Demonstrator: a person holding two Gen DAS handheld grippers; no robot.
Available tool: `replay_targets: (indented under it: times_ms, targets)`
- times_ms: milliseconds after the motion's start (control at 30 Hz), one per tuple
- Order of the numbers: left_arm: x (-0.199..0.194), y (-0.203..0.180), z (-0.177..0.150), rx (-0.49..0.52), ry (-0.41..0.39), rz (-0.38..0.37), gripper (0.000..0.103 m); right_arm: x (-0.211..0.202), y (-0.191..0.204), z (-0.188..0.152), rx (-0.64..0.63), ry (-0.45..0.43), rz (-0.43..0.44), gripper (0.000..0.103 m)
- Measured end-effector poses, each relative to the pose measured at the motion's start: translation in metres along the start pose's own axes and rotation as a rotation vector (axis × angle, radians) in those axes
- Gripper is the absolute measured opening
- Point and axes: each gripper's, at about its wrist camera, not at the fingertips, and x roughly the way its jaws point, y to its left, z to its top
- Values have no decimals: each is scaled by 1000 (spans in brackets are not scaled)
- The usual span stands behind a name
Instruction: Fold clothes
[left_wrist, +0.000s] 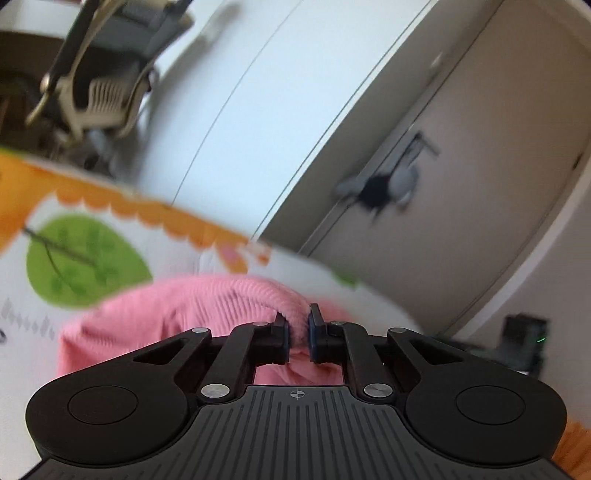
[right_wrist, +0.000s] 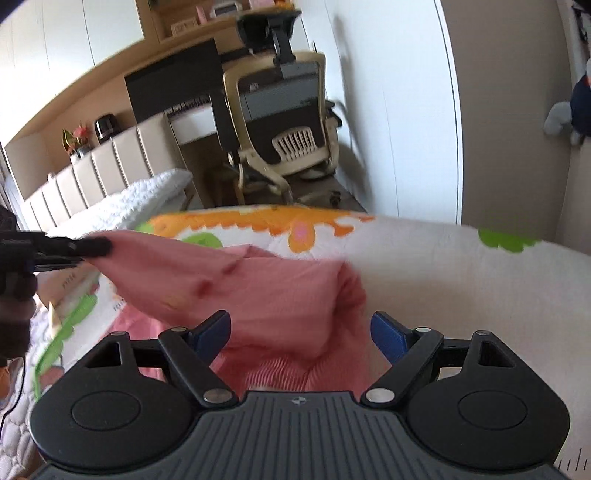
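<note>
On the bed (right_wrist: 461, 266), over a quilt printed with green leaves and an orange border, lies the pink garment (right_wrist: 266, 291), partly lifted and partly bunched near the bed's far edge. Left claw (left_wrist: 298, 332) pressed together on a ribbed pink fold, pinching it between both pads; in the right wrist view the same claw (right_wrist: 92, 246) appears at the left, holding one end of the cloth up so that it hangs in a slope. Right claw (right_wrist: 301, 334) spread wide, with the blue pads on either side of the bunched cloth and not touching it, as far as can be seen.

Risks from here, as a judgement: only a small pinch of knit sits in the left claw, so a quick pull could let it slip out. Closing the right claw on the bunch may catch several layers at once and give a crooked fold. The lifted part may also drag the quilt, or carry the garment over the far edge.

Hard to make out: which part of the garment is held, since sleeves and hem are hidden in the folds. Lower cloth hidden behind the claw bodies. Left wrist view blurred.
</note>
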Motion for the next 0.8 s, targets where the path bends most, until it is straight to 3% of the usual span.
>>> replay_targets:
  times_ms: [67, 167, 300, 400, 467, 533, 567, 600, 633, 733, 767, 800]
  targets:
    - [-11, 10, -5, -11, -1, 47, 11, 1, -2, 0, 43, 9, 44, 84]
    - [-8, 45, -29, -92, 79, 160, 11, 9, -5, -3, 122, 44, 111, 84]
    - [-3, 87, -53, -205, 150, 219, 11, 28, -6, -14, 253, 94, 203, 84]
    - [-3, 107, -58, -255, 157, 202, 12, 55, -5, -20, 359, 142, 276, 84]
    - [-4, 106, -58, -256, 147, 157, 14, 78, 0, -27, 359, 182, 246, 84]
    - [-4, 105, -58, -255, 136, 110, 25, 98, 2, -35, 336, 198, 205, 84]
    - [-4, 104, -58, -253, 134, 93, 40, 102, 2, -38, 338, 180, 212, 81]
    - [-4, 102, -57, -251, 133, 79, 48, 106, 2, -38, 344, 173, 229, 70]
    - [-1, 98, -57, -250, 134, 71, 48, 109, 3, -36, 356, 172, 254, 65]
    - [20, 85, -51, -220, 152, 87, 40, 113, 18, -28, 308, 155, 298, 50]
    - [23, 81, -47, -196, 148, 91, 25, 112, 26, -22, 265, 152, 305, 43]
    - [22, 76, -41, -169, 136, 90, 15, 108, 33, -16, 228, 142, 310, 39]
